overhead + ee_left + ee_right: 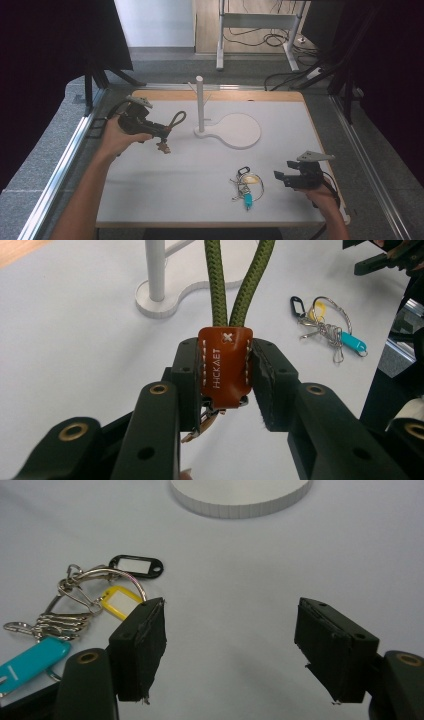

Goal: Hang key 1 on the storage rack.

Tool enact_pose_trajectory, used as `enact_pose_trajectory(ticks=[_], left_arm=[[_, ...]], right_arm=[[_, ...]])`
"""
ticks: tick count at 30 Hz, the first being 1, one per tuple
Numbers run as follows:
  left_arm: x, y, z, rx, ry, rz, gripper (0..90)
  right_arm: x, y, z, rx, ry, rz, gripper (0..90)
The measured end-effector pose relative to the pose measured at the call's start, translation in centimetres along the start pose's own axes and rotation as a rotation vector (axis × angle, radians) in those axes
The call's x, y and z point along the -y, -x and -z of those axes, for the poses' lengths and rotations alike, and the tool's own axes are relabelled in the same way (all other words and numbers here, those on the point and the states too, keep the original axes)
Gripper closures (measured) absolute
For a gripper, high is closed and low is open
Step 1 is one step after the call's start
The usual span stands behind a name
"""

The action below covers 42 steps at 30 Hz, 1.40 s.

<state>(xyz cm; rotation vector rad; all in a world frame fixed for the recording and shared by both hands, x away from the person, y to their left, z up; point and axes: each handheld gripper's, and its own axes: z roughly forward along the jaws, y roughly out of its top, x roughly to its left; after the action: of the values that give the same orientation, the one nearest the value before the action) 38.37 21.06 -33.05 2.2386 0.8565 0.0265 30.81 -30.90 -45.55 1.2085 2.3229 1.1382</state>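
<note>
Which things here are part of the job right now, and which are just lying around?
In play, likely:
left gripper
rope keychain, clamped in it
stand

Lying about:
key bunch
right gripper, open

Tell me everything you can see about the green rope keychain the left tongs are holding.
The keychain is a loop of olive-green braided rope whose two ends run into a brown leather tab, white-stitched, stamped with letters and an X. The left tongs clamp that tab from both sides, holding it above the table. The loop points toward the white stand. Metal hardware hangs beneath the tab, partly hidden.
</note>
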Motion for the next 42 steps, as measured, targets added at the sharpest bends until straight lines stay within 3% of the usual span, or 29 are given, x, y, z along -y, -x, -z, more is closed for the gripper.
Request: enact_pose_trajectory(ticks=[26,33,42], left_arm=[[-2.4,-1.5,0.5,-0.003,0.030,0.026,66.8],[-3.6,-2.0,1.5,-0.020,0.028,0.025,66.8],[-5.0,-2.1,1.6,-0.017,0.033,0.021,66.8]], right_arm=[[-0.1,0.0,0.1,0.003,0.003,0.007,28.5],[0.0,0.1,0.1,0.003,0.004,0.004,28.5],[-0.1,0.1,0.2,0.006,0.012,0.011,28.6]])
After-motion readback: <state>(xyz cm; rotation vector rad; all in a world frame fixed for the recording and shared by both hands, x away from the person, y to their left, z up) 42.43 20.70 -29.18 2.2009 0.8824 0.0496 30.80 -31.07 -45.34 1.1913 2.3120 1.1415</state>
